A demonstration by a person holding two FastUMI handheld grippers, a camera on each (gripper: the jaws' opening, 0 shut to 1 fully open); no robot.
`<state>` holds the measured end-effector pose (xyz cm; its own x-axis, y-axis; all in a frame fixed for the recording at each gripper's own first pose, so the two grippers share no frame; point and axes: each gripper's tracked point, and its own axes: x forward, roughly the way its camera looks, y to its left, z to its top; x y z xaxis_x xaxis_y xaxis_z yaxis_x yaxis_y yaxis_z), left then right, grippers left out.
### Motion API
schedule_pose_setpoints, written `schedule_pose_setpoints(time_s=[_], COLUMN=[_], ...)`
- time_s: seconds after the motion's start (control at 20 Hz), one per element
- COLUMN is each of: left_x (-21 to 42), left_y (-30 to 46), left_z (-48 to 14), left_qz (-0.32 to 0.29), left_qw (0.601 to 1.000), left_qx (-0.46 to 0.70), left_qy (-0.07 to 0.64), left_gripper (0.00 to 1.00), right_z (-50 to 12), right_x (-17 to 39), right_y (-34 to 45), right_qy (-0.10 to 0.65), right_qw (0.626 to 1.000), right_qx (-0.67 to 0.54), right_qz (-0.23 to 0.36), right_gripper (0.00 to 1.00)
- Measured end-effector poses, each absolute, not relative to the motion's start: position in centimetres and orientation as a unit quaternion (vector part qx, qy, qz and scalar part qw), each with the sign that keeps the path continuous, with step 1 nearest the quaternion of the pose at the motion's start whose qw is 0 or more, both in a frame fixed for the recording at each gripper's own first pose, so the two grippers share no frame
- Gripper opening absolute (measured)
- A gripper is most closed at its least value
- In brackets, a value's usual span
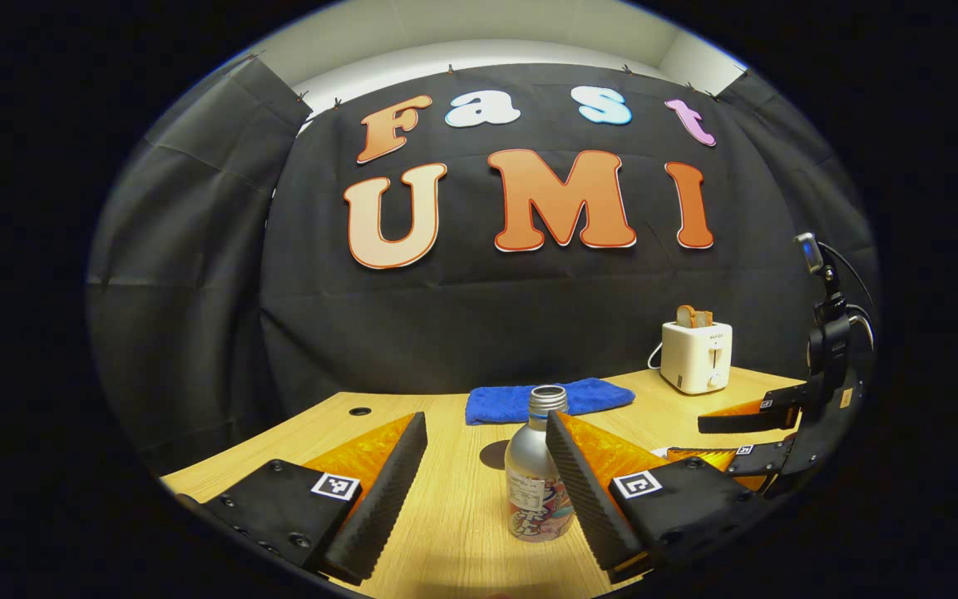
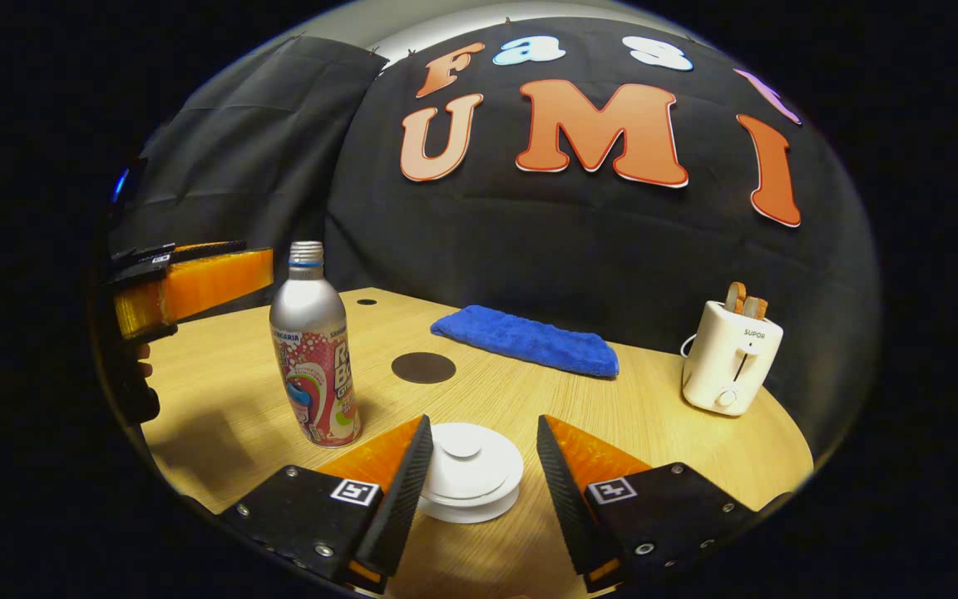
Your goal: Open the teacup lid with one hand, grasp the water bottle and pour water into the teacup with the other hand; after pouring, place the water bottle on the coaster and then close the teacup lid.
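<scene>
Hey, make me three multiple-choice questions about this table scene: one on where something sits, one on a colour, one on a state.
1. Where is the coaster?
A. Between the water bottle and the blue towel
B. Under the toaster
C. On the teacup lid

2. What colour is the teacup lid?
A. Blue
B. White
C. Brown

3. How do the right tongs stand?
A. Shut on the lid
B. Shut on the bottle
C. Open, a finger on either side of the lid

Answers: 1 A, the dark disc lies on the table between them. 2 B, it shows white in the right gripper view. 3 C, gaps show between the fingers and the lid.
</scene>
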<state>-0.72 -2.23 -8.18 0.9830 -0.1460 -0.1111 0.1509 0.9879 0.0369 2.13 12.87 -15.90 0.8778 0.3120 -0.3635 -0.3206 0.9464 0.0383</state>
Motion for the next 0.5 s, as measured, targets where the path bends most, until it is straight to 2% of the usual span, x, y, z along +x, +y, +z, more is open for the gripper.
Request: schedule_pose_setpoints(time_s=[0.2, 0.25, 0.4, 0.5], left_x=[-0.7, -0.8, -0.6, -0.6], left_y=[-2.6, -2.7, -2.9, -3.3], left_z=[-8.9, -9.0, -9.1, -9.4], left_qz=[-0.08, -0.082, -0.09, -0.096], left_qw=[0.995, 0.995, 0.994, 0.993], left_qx=[0.013, 0.015, 0.009, 0.006], left_qy=[0.065, 0.063, 0.061, 0.065], left_gripper=[0.96, 1.0, 0.96, 0.96], right_z=[-16.2, -16.6, -16.4, -16.3], right_x=[2.7, 2.4, 2.5, 2.6], right_y=[13.9, 14.2, 14.5, 14.5], right_qy=[0.19, 0.199, 0.2, 0.196], right_qw=[0.965, 0.962, 0.96, 0.961], right_qx=[0.015, 0.022, 0.029, 0.021], right_qz=[0.18, 0.187, 0.191, 0.195], right_gripper=[0.58, 0.57, 0.56, 0.48])
